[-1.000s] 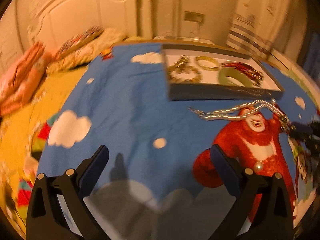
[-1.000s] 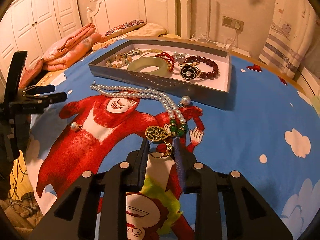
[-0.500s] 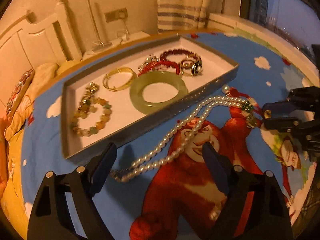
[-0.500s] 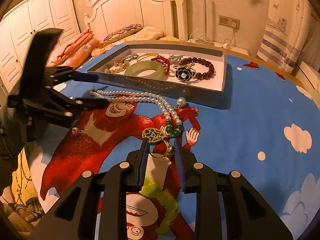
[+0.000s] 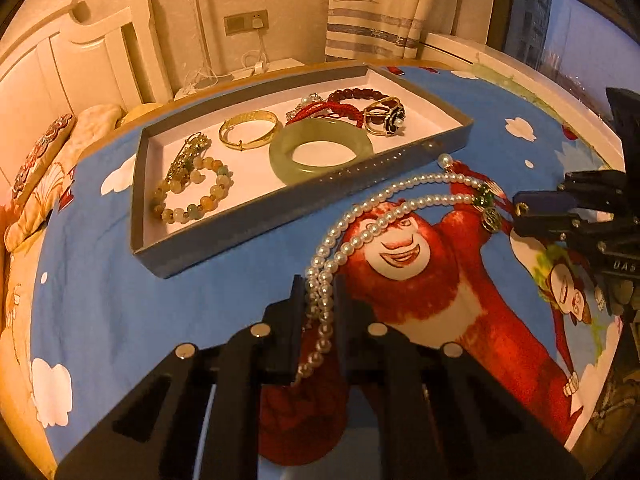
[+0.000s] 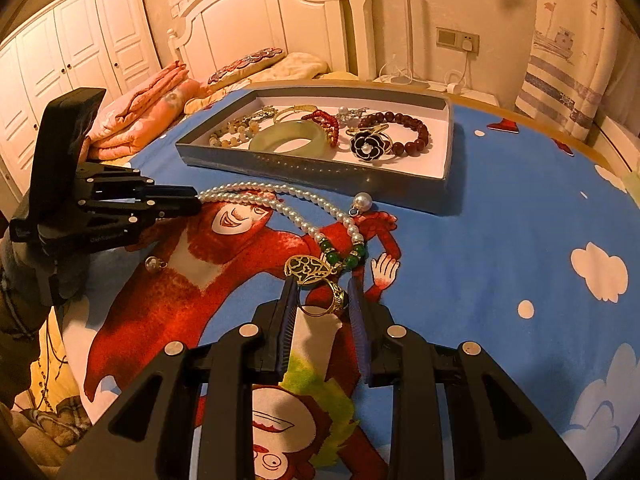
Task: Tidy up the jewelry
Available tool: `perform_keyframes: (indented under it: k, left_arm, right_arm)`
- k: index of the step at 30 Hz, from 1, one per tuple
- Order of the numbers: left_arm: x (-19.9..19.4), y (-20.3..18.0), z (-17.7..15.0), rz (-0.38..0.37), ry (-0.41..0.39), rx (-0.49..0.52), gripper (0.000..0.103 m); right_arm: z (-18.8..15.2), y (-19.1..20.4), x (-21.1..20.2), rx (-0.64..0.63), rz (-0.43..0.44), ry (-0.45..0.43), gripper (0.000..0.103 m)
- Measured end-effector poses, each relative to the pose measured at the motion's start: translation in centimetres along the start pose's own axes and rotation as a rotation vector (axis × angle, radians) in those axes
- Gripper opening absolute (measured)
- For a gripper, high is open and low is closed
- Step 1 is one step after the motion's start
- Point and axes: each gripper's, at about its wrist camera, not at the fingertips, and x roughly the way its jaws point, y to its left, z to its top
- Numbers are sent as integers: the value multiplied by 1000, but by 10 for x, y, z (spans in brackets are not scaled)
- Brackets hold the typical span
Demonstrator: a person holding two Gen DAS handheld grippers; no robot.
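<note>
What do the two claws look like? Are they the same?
They look alike. The left claw and right claw are black plastic, with cut-out frames and round silver screw heads. The right claw's fingers have ribbed, bluish-looking pads. Each has small pale lettering, too blurry to read fully. The hand on the left claw wears a dark glove and sleeve. No cables show.

A blue bedsheet [image 5: 120, 300] is showing white clouds and a red cartoon bear. A white pearl necklace [image 5: 362, 216] with green beads is lying on it. The grey tray [image 5: 224, 236], white inside, is holding a pale green bangle [image 5: 320, 150], a gold bangle [image 5: 248, 134], dark red beads [image 6: 416, 136] and a black flower ring [image 6: 366, 145]. Both grippers are looking black.
</note>
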Motion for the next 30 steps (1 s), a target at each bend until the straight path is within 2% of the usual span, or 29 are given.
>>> perform_keyframes:
  k: [2, 3, 4, 5, 8, 11, 19, 21, 30]
  left_arm:
    - [2, -1, 2, 17, 3, 3, 22]
    - [4, -2, 5, 36, 3, 4, 36]
    - [5, -1, 5, 86, -2, -2, 55]
    - [6, 0, 6, 109, -2, -12, 60]
    - [6, 10, 5, 69, 2, -52, 60]
    - [6, 9, 4, 70, 1, -49, 60]
    - [3, 0, 2, 58, -11, -3, 41]
    - [4, -4, 3, 60, -12, 4, 39]
    - [4, -6, 3, 58, -14, 9, 36]
  right_arm:
    - [0, 1, 0, -4, -5, 1, 26]
    - [0, 1, 0, -4, -6, 2, 26]
    - [0, 1, 0, -4, -4, 2, 26]
    - [0, 2, 0, -3, -5, 4, 26]
    - [0, 1, 2, -3, -2, 8, 26]
    - [-1, 2, 2, -5, -3, 14, 26]
    - [0, 1, 2, -6, -3, 14, 26]
    - [0, 2, 3, -5, -3, 15, 26]
    - [0, 2, 3, -5, -3, 15, 26]
